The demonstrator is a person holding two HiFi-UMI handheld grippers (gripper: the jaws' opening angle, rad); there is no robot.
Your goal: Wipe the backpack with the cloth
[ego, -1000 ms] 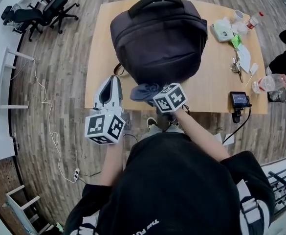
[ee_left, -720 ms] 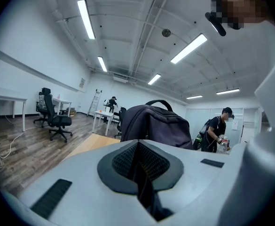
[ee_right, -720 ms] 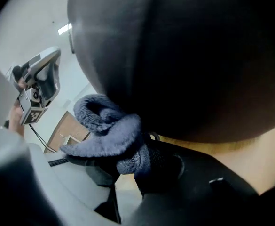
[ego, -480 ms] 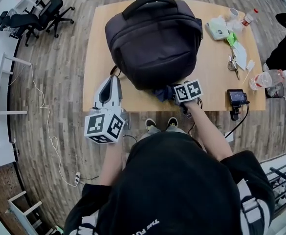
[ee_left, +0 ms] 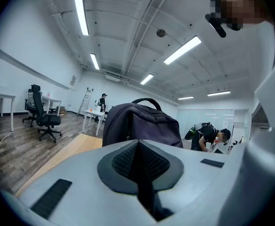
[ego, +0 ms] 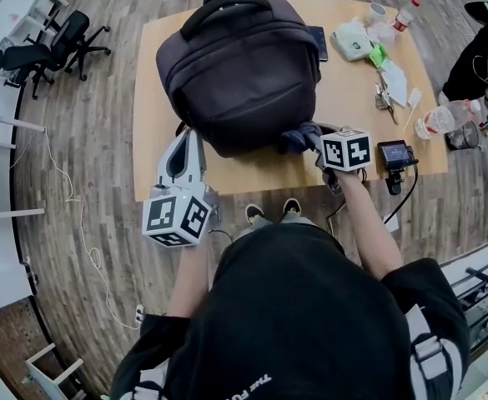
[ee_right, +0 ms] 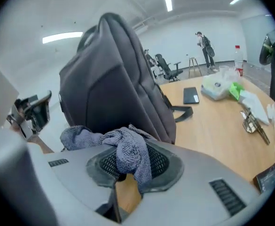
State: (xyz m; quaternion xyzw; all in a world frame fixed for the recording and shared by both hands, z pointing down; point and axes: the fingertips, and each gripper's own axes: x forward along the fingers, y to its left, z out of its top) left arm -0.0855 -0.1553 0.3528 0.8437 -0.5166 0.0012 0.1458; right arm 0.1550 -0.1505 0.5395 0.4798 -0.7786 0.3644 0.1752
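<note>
To the right of the backpack (ego: 239, 69), a tissue pack (ego: 352, 40), keys (ego: 383, 98), a water bottle (ego: 440, 119) and a black device (ego: 392, 152) lie on the table (ego: 344, 98). The backpack stands upright mid-table, handle up, long axis vertical, front panel toward you. Your right gripper (ee_right: 128, 171) grips the bunched cloth (ego: 300, 137) at the backpack's lower right corner. Your left gripper (ee_left: 139, 173), clenched on nothing, hovers off its near left corner.

The person wears a black short-sleeved top (ego: 302, 315) with white lettering and pale patches at the sleeves, plus dark shoes (ego: 260, 214) with light soles. The left gripper (ee_left: 138, 161) and right gripper (ee_right: 128, 166) are light grey. Each has a cube (ego: 177, 218) of black-and-white square markers and black ribbed pads (ee_left: 123, 160).
</note>
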